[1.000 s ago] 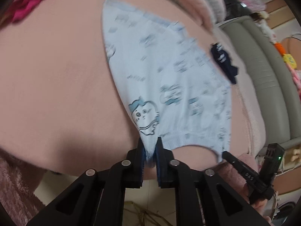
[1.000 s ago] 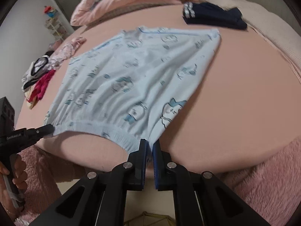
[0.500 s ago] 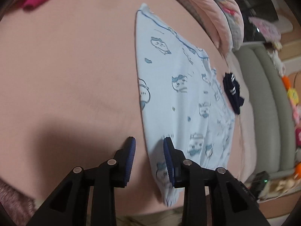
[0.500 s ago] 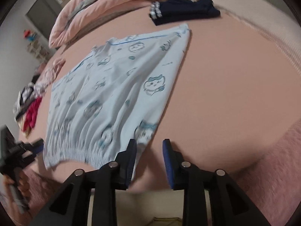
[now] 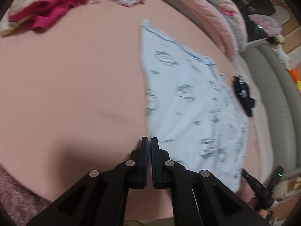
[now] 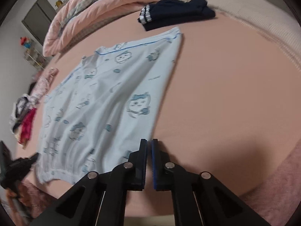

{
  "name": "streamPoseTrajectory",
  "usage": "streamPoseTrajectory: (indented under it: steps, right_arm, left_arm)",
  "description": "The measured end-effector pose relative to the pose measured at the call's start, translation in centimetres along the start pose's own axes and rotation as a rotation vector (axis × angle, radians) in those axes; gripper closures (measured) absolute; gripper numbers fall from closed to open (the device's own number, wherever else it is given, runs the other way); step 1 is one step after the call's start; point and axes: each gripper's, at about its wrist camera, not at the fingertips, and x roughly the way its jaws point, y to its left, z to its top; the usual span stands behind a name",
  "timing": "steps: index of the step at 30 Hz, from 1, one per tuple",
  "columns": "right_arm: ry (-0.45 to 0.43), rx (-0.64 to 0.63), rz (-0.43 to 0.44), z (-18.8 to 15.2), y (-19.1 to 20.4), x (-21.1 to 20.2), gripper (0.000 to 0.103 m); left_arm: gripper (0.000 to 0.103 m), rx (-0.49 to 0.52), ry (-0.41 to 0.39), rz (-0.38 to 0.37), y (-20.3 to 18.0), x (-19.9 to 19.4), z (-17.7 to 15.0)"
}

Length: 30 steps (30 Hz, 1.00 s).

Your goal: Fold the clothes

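The left gripper (image 5: 149, 141) and right gripper (image 6: 149, 143) both point down. Their fingers have just snapped closed, with nothing caught between them.

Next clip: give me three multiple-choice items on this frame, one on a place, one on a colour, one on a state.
1. Where does the dark folded garment lie?
A. Beyond the far edge of the printed garment
B. On the floor
C. Between the jaws

2. What is the ground colour of the printed garment?
A. Red
B. Pale blue
C. Black

3. How does the right gripper stand?
A. Wide open
B. Shut on a sock
C. Shut, holding nothing

Key: A, it sits past the piped far hem; B, the cloth is pale blue; C, the pads meet with only bedsheet behind them.
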Motion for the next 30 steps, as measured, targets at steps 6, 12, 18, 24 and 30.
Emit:
streamPoseTrajectory:
  steps: [6,12,18,24,30]
  right_arm:
    - [0.007,0.053,0.072,0.0,-1.0,-0.7,0.096]
    - [0.006,0.137,0.186,0.8,-1.4,0.0,0.051]
    - [0.03,0.033,0.164,2.7,0.6,2.1,0.073]
    - [-0.013,-0.005,0.1,2.4,1.2,1.3,0.102]
    - [0.006,0.074,0.015,1.4,-1.9,0.3,0.103]
  left_arm:
    - [0.098,-0.14,0.047,-0.164,2.1,0.3,0.3]
    - [0.084,-0.124,0.048,-0.162,1.1,1.8,1.7]
    - [0.079,-0.049,0.06,-0.144,-0.6,3.4,3.3]
    - [0.1,0.05,0.012,-0.061,-1.3,2.4,2.9]
    - [0.101,0.016,-0.004,-0.014,1.2,1.4,2.8]
